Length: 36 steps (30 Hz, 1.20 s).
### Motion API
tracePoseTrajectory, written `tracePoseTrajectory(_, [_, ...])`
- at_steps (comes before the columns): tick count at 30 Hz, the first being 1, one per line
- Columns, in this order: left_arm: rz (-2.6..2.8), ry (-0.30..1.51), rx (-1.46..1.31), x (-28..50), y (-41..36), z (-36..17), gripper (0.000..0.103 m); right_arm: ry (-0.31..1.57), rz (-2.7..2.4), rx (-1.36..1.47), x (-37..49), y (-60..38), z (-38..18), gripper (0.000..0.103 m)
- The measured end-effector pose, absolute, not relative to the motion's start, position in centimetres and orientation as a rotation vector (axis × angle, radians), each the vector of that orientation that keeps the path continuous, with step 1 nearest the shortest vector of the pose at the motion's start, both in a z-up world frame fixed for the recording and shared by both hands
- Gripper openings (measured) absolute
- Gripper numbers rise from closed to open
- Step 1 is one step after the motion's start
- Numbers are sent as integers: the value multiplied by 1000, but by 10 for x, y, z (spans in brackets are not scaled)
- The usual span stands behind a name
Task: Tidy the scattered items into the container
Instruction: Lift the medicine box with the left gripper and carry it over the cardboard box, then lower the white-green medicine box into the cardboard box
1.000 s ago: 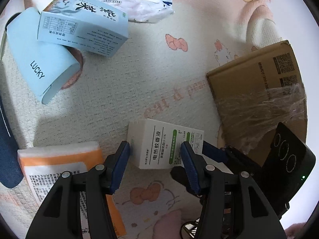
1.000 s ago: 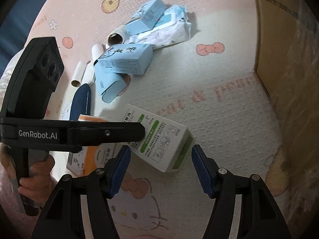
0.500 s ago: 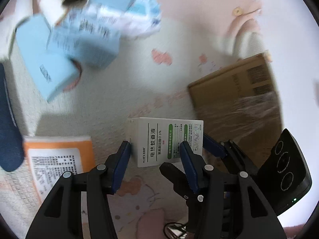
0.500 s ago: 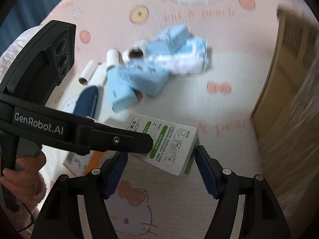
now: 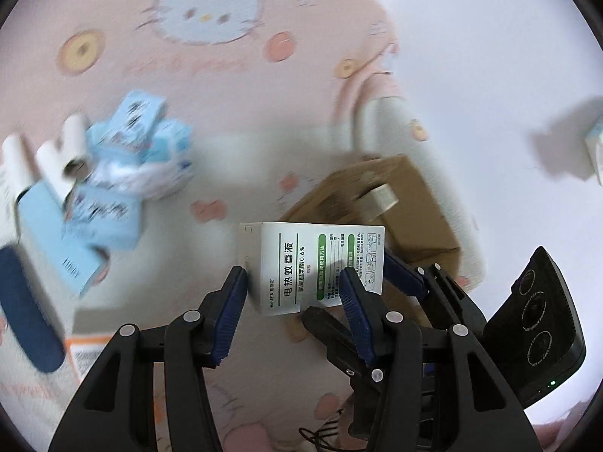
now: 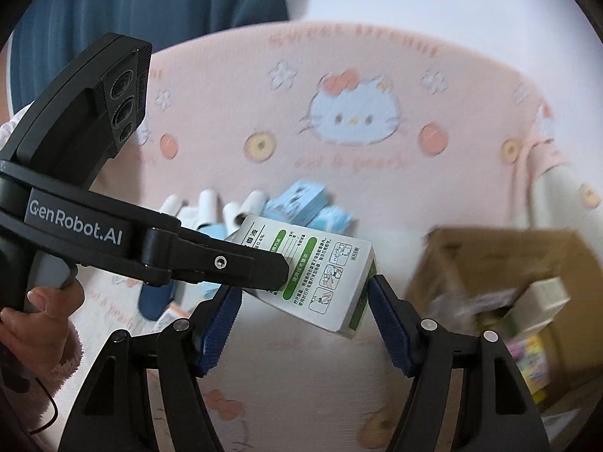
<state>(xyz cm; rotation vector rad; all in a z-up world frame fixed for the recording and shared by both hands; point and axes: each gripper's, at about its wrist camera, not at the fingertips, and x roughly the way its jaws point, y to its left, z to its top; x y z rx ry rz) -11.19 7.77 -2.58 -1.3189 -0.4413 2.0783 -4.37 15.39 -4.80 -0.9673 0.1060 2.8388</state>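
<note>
A white and green box [image 5: 320,263] is held in the air between both grippers; it also shows in the right wrist view [image 6: 324,278]. My left gripper [image 5: 294,286] is shut on its left part. My right gripper [image 6: 305,301] is shut on it across its ends. The open cardboard box [image 5: 380,207] stands on the mat to the right, with several items inside [image 6: 527,316]. Scattered blue boxes [image 5: 109,211], a wipes pack [image 5: 150,165] and white rolls [image 5: 52,154] lie on the mat at the left.
A pink cartoon-print mat [image 5: 211,30] covers the floor. A dark blue object [image 5: 26,309] and an orange and white pack [image 5: 86,354] lie at the lower left. A small box [image 5: 595,147] sits on the white floor at far right.
Both grippers have lifted the white and green box off the mat and raised it; the view has tilted up, and the cardboard box's open top now shows.
</note>
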Motion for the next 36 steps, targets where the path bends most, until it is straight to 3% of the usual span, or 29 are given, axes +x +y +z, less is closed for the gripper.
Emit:
tracePoseTrajectory(15, [1824,-356,-1272,-149,251,-1,55,-12,2627,-901,30,284,10,68])
tracePoseTrajectory(24, [1758,-361,-1410,-183,330,-39,53,21,2555,-1075,39,368,-15,68])
tracePoseTrajectory(36, [1756,-473,-1508,-216,357,-74,52,-135,2520,-1286,11,414,-41,68])
